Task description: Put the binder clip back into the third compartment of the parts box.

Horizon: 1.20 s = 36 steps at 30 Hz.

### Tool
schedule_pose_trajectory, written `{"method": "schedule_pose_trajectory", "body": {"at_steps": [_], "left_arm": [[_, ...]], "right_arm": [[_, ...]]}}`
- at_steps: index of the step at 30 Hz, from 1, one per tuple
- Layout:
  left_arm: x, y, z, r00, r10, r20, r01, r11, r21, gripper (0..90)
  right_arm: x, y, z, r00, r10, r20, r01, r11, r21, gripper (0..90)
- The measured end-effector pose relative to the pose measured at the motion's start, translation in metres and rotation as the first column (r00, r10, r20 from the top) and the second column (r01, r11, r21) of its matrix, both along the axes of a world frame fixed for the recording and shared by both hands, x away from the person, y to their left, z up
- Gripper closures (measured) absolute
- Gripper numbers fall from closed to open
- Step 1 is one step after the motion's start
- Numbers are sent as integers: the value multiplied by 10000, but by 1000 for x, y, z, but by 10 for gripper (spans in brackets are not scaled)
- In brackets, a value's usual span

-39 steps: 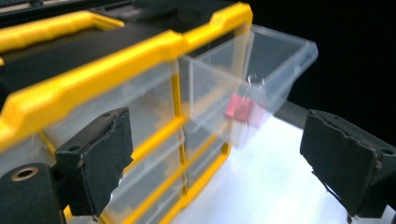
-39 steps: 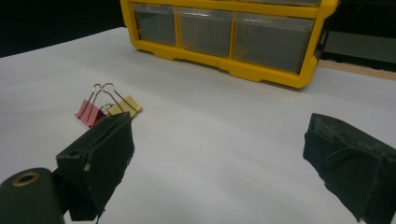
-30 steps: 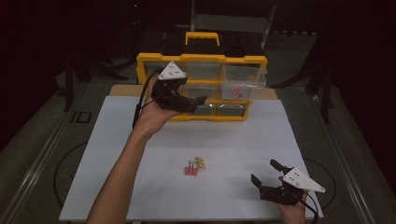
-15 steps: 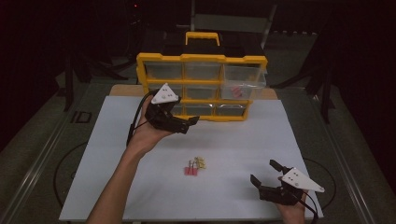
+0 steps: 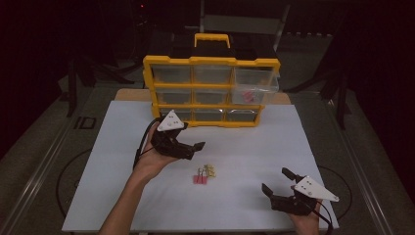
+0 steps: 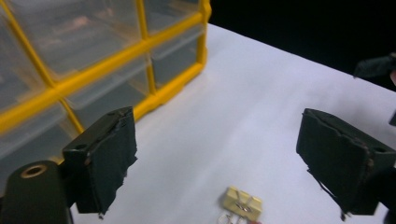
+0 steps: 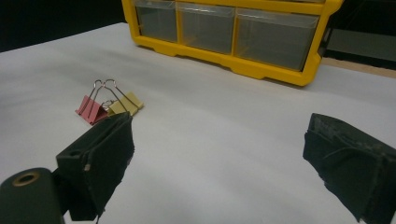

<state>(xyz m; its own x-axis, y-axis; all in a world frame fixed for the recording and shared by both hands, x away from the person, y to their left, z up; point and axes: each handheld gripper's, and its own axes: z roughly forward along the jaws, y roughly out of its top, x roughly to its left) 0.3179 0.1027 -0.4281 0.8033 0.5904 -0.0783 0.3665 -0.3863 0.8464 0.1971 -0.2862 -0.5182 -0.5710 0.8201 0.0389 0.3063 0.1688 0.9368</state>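
**Both claws open above a white tabletop**

The white tabletop [image 5: 244, 147] spreads across the scene. At its far edge stands a yellow drawer organizer [image 5: 211, 90] with clear drawers; the right drawer of its top row is pulled out a little. The left claw [image 5: 192, 149] hovers left of centre, in front of the organizer, its jaws spread wide and empty. The right claw [image 5: 276, 187] sits at the near right corner, jaws also wide apart and holding nothing. Between them, near the middle, lie a red binder clip [image 5: 199, 178] and a yellow binder clip [image 5: 210, 170], touching each other.
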Motion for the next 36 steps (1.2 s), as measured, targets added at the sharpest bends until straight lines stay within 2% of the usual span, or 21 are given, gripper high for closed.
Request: {"method": "schedule_pose_trajectory", "body": {"at_steps": [9,14,20,26,31,36], "left_arm": [[-9,-2,-30,9985,-151,-521,156,9998,92,156],[-12,-2,-46,9964,-229,-819,226,9997,-46,170],[-15,-2,-59,9939,-279,-1063,274,9996,-70,182],[-18,-5,-70,9917,-385,-1224,399,9992,92,196],[-20,-9,-81,9888,-514,-1404,555,9981,255,246],[-21,-11,-89,9849,-783,-1544,850,9957,368,368]], "right_arm": [[-1,0,0,10000,-9,-2,9,10000,-7,84],[-1,0,0,10000,-25,-8,25,10000,-19,84],[-1,0,0,10000,-18,-6,18,10000,-28,84],[-1,0,0,10000,-21,-14,21,10000,-24,84],[-1,1,0,10000,-8,-25,8,10000,-34,84],[-1,1,0,10000,-22,-19,22,10000,-37,84]]}}
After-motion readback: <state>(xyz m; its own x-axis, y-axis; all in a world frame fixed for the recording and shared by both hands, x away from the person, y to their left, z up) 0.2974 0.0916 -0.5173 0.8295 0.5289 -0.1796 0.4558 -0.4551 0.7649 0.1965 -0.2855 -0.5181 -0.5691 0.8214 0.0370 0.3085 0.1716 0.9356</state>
